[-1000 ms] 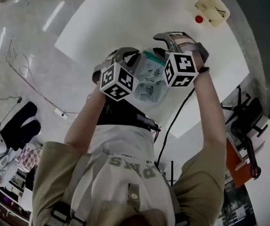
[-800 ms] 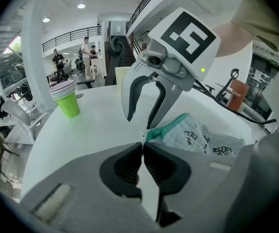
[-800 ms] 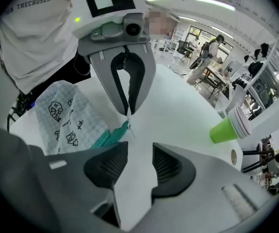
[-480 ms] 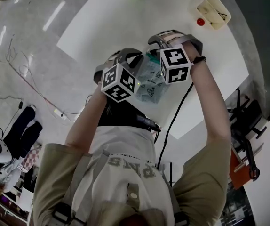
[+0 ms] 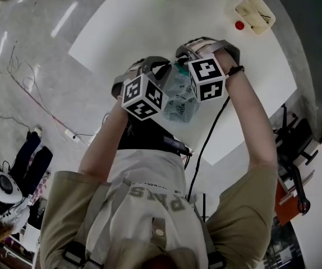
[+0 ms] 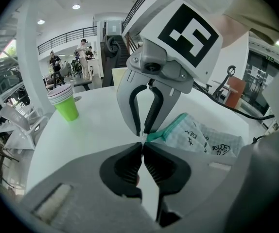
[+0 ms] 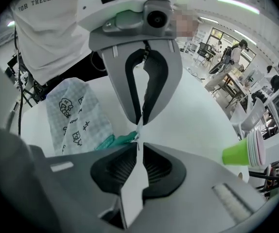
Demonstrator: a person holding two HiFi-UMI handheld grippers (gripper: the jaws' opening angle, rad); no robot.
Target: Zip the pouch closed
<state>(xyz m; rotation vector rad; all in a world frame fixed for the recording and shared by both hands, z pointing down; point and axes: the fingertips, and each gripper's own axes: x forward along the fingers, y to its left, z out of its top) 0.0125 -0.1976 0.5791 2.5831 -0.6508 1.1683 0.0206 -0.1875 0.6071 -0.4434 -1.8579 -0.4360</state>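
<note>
A checked translucent pouch [image 5: 180, 97] with small black drawings and a teal zip edge [image 6: 171, 129] hangs over the white table [image 5: 122, 32] between my two grippers. Both meet nose to nose at the zip's end. My left gripper [image 6: 143, 145] is shut on the corner of the pouch at that end. My right gripper [image 7: 139, 144] has just been closing, and its tips now pinch a small white zip pull [image 7: 139, 134] beside the teal edge. In the head view the marker cubes hide both sets of fingertips. The rest of the pouch [image 7: 76, 115] hangs toward the person's body.
A stack of cups with a green one outermost [image 6: 66, 103] stands on the table beyond the grippers. A cream box [image 5: 252, 11] with a red button sits at the table's far right corner. A black cable [image 5: 206, 144] runs off the near edge.
My right gripper has shifted left to the pouch's zip end, rolled a little, and its jaws have closed. The left gripper has kept still with its grip.
</note>
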